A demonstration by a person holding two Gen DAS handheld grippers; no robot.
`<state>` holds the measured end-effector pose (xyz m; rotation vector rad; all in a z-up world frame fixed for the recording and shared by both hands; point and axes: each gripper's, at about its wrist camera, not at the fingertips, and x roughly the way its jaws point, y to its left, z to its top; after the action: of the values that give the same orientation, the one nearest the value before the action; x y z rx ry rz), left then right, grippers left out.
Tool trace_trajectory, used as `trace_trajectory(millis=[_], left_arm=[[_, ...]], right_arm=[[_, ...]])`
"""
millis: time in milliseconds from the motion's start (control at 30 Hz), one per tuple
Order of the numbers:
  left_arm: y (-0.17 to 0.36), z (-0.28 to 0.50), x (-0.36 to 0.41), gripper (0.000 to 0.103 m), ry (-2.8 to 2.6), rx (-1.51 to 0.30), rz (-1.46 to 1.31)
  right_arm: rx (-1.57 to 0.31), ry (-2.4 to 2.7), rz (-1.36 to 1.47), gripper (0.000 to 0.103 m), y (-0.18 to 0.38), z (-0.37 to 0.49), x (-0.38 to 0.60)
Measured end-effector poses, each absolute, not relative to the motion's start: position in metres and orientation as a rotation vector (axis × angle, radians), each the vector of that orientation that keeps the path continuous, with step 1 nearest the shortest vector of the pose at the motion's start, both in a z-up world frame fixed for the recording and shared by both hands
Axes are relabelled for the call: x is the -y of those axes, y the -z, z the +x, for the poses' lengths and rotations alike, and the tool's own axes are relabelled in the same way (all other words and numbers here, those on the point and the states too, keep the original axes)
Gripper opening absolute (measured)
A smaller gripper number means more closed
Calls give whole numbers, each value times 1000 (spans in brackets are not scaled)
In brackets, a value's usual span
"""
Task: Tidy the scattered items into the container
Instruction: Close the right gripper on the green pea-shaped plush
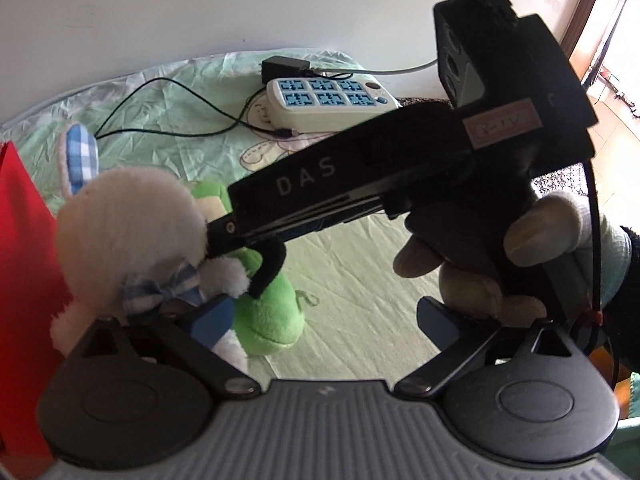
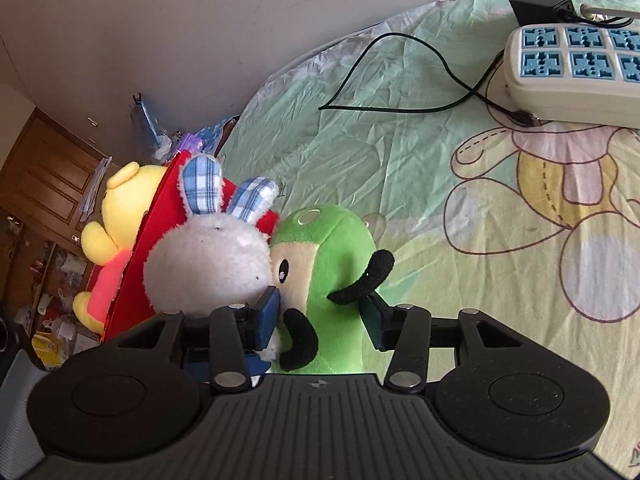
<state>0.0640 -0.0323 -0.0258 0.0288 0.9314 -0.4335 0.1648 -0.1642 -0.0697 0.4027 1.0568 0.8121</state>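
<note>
A green plush toy (image 2: pixel 324 248) stands on the bed sheet, pressed against a white bunny plush (image 2: pixel 208 268) with blue-checked ears. The bunny leans on a red container (image 2: pixel 136 280). My right gripper (image 2: pixel 320 318) is open around the green toy, its blue pads beside the toy's flanks and not squeezing it. In the left wrist view the right gripper (image 1: pixel 228 240) reaches in from the right, held by a gloved hand (image 1: pixel 540 232). My left gripper (image 1: pixel 324 318) stands wide open. Its left finger is beside the bunny (image 1: pixel 128 224) and the green toy (image 1: pixel 268 316), with bare sheet between the pads.
A yellow bear plush (image 2: pixel 120 204) sits behind the red container's wall (image 1: pixel 24 260). A white power strip (image 2: pixel 572 68), a black adapter (image 2: pixel 540 4) and a thin black cable (image 2: pixel 400 108) lie on the far side of the green printed sheet (image 2: pixel 520 200). A wall rises behind the bed.
</note>
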Motion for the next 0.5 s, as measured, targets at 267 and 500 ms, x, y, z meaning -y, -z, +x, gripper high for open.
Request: trace_trajectory(millis=[267,500], left_arm=[[31,68,41,95,448,-957,32],[26,55,61,95,517,-941,59]], right_arm=[[-1088,-798,507,49,84,169,174],[-1083,-681,580,47,80,144,217]])
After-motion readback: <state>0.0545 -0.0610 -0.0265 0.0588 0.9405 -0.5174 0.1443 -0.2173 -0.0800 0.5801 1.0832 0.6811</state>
